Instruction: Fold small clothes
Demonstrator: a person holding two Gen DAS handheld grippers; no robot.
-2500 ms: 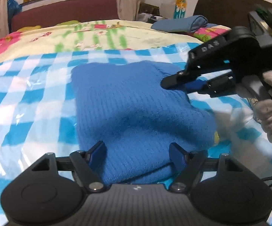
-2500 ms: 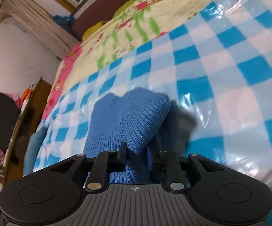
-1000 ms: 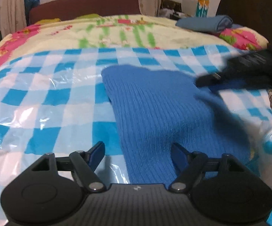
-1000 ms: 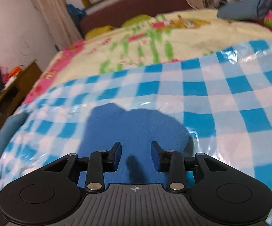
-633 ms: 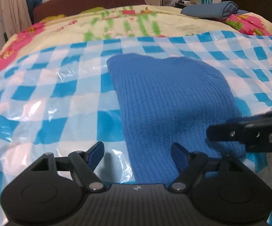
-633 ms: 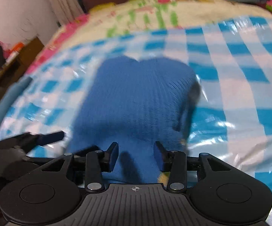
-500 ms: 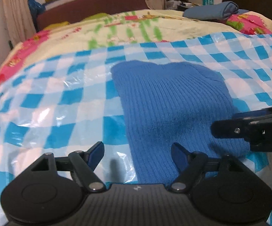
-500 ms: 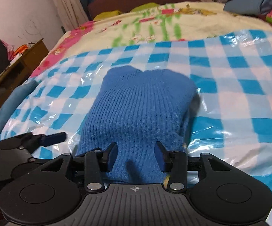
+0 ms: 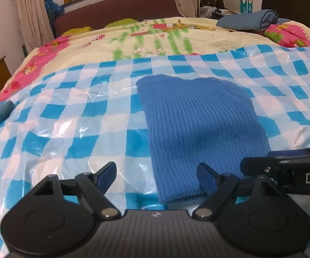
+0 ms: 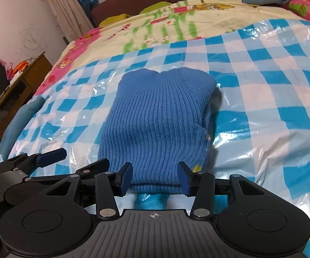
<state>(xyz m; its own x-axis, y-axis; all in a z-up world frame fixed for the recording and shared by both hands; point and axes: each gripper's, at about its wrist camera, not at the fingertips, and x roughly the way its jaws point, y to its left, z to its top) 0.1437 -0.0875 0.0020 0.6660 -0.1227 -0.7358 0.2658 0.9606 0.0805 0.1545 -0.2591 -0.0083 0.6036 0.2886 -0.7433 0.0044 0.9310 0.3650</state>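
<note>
A folded blue ribbed knit garment [image 9: 200, 124] lies flat on the blue-and-white checked plastic sheet [image 9: 73, 120] over the bed; it also shows in the right wrist view [image 10: 157, 120]. My left gripper [image 9: 158, 176] is open and empty, just short of the garment's near left corner. My right gripper [image 10: 155, 176] is open and empty, its jaws standing either side of the garment's near edge. The right gripper shows at the right edge of the left wrist view [image 9: 283, 167]; the left gripper shows at the left of the right wrist view [image 10: 36, 163].
A flowered bedspread [image 9: 155, 36] covers the far bed. A folded dark blue cloth [image 9: 249, 20] and a pink pillow [image 9: 288, 34] lie at the back right. A pale blue cloth [image 10: 17, 124] lies at the left edge, a wooden cabinet [image 10: 11, 86] beyond.
Both grippers have drawn back toward the near edge of the garment. The right gripper, earlier shut on a fold of the garment, has let go and opened. The garment now lies flat.
</note>
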